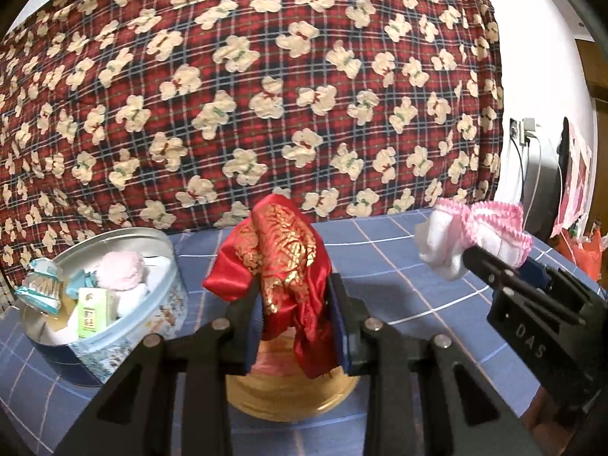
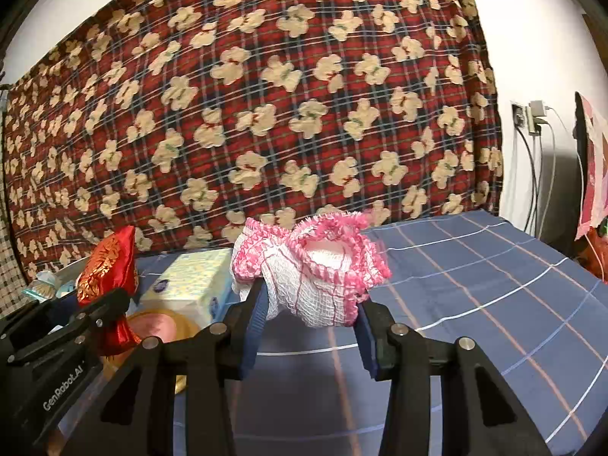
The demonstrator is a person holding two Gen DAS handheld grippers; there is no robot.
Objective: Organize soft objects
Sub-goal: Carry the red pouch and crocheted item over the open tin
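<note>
My left gripper (image 1: 294, 304) is shut on a red satin pouch with gold print (image 1: 283, 266), held up above a round gold lid (image 1: 292, 391) on the blue checked cloth. My right gripper (image 2: 309, 304) is shut on a white mesh cloth with pink frilled edges (image 2: 315, 269), lifted clear of the table. In the left wrist view the right gripper (image 1: 471, 254) shows at the right with the pink-edged cloth (image 1: 478, 235). In the right wrist view the left gripper (image 2: 110, 304) shows at the lower left, and the red pouch (image 2: 108, 269) sticks up from it.
A round tin (image 1: 152, 304) at the left holds a pink soft ball (image 1: 119, 269), small packets and a green box. A tissue pack (image 2: 190, 285) lies behind the gold lid (image 2: 163, 326). A red plaid bear-print quilt (image 1: 266, 95) rises behind the blue checked table (image 2: 475, 285). Cables hang at the right wall.
</note>
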